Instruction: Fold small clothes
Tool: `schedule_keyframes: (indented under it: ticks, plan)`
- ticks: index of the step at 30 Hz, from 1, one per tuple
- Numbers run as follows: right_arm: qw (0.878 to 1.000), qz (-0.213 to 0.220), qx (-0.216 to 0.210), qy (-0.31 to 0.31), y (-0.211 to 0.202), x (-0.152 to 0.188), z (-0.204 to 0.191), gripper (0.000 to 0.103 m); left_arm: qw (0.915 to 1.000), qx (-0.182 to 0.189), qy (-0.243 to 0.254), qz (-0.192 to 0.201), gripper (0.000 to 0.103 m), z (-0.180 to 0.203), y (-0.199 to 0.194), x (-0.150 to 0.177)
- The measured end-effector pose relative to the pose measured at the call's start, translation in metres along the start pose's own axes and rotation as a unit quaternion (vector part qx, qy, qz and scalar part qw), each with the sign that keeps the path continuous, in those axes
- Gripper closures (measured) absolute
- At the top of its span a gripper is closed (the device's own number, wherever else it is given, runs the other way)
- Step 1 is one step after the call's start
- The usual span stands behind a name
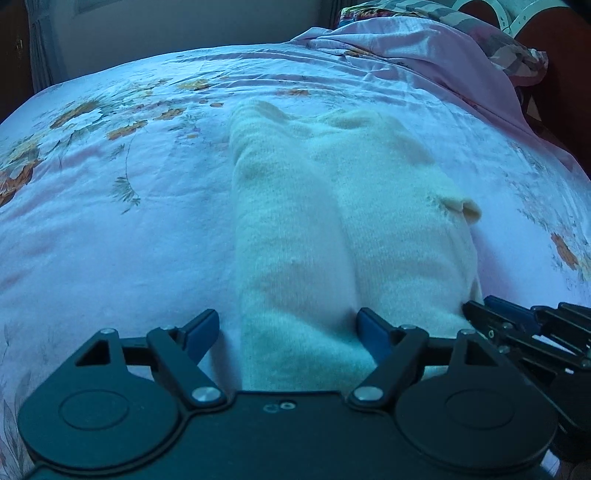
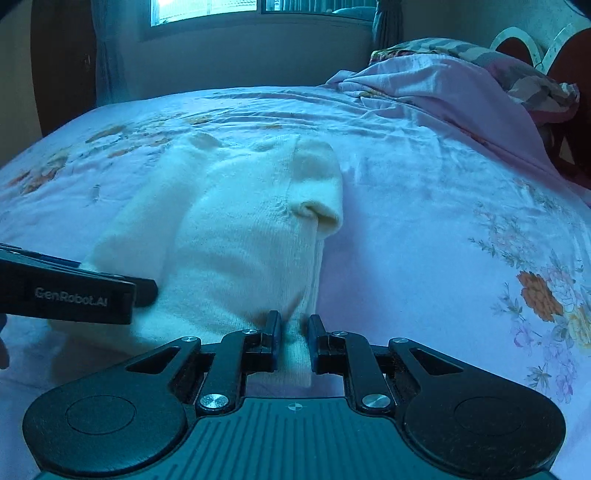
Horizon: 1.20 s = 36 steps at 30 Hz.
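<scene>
right hand-held gripper [image 2: 293, 341] pinches the soft, light knit garment's [image 2: 236, 236] near hem on the bed [image 2: 424, 221]; left hand-held gripper [image 1: 288, 332] spread.

garment [image 1: 295, 229] near hem: lying under the left gripper [image 1: 288, 332] body, hidden
right gripper [image 1: 532, 328]: running off the left view's right edge
left gripper in right view [image 2: 74, 291]: being cut by the left edge, fingers unseen
window [image 2: 258, 7]: being cropped by the top edge
headboard [image 2: 569, 74]: partly showing, rest cut off
</scene>
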State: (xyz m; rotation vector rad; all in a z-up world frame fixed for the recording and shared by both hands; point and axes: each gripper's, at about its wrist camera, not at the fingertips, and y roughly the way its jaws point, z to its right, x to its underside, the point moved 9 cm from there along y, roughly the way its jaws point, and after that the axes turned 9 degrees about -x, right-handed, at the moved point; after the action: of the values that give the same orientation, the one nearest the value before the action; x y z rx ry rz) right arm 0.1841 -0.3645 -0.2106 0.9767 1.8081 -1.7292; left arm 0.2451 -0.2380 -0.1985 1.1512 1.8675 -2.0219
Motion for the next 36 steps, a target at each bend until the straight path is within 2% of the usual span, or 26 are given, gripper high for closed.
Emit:
schedule_keyframes:
  ticks: [4,7,13,16,17,18,22,27,30,33,36]
  plan:
    - [0.999,-0.001,-0.005,0.048,-0.003,-0.001,0.006,0.089,1.0000,-0.002,-0.006,-0.008,0.023,-0.001,-0.006,0.005]
    - [1.000,-0.004,-0.003,0.030,-0.005,0.000,0.004,0.089,0.9999,-0.003,0.000,-0.012,0.023,-0.001,-0.008,0.007]
    - [0.999,-0.015,-0.007,0.033,-0.004,-0.001,0.004,0.088,0.9996,-0.009,-0.007,-0.024,0.021,-0.001,-0.004,0.009]
    - [0.999,-0.017,-0.007,0.030,-0.011,-0.002,0.006,0.074,0.9996,-0.012,-0.010,-0.025,0.021,-0.003,-0.010,0.007]
    - [0.999,-0.014,-0.005,0.035,-0.014,-0.002,0.009,0.065,0.9996,-0.013,-0.012,-0.024,0.021,-0.005,-0.013,0.007]
    - [0.999,-0.011,-0.006,0.042,-0.017,-0.002,0.012,0.061,0.9995,-0.014,-0.016,-0.023,0.023,-0.007,-0.016,0.006]
    - [0.996,0.005,-0.022,0.084,-0.030,-0.002,0.021,0.061,0.9993,-0.021,-0.032,-0.002,0.025,-0.018,-0.031,0.000]
    - [0.996,0.027,-0.031,0.085,-0.039,-0.016,0.017,0.061,0.9982,-0.027,-0.054,0.008,0.025,-0.030,-0.033,-0.013]
    - [0.997,0.018,-0.038,0.071,-0.030,-0.021,0.008,0.061,0.9971,-0.030,-0.070,-0.009,0.025,-0.036,-0.020,-0.013]
    - [0.996,-0.002,-0.037,0.083,-0.018,-0.017,0.012,0.061,0.9970,-0.016,-0.066,-0.036,0.022,-0.034,-0.004,-0.001]
    - [0.995,-0.008,-0.042,0.085,-0.015,-0.015,0.014,0.061,0.9981,-0.017,-0.053,-0.028,0.023,-0.032,-0.005,0.001]
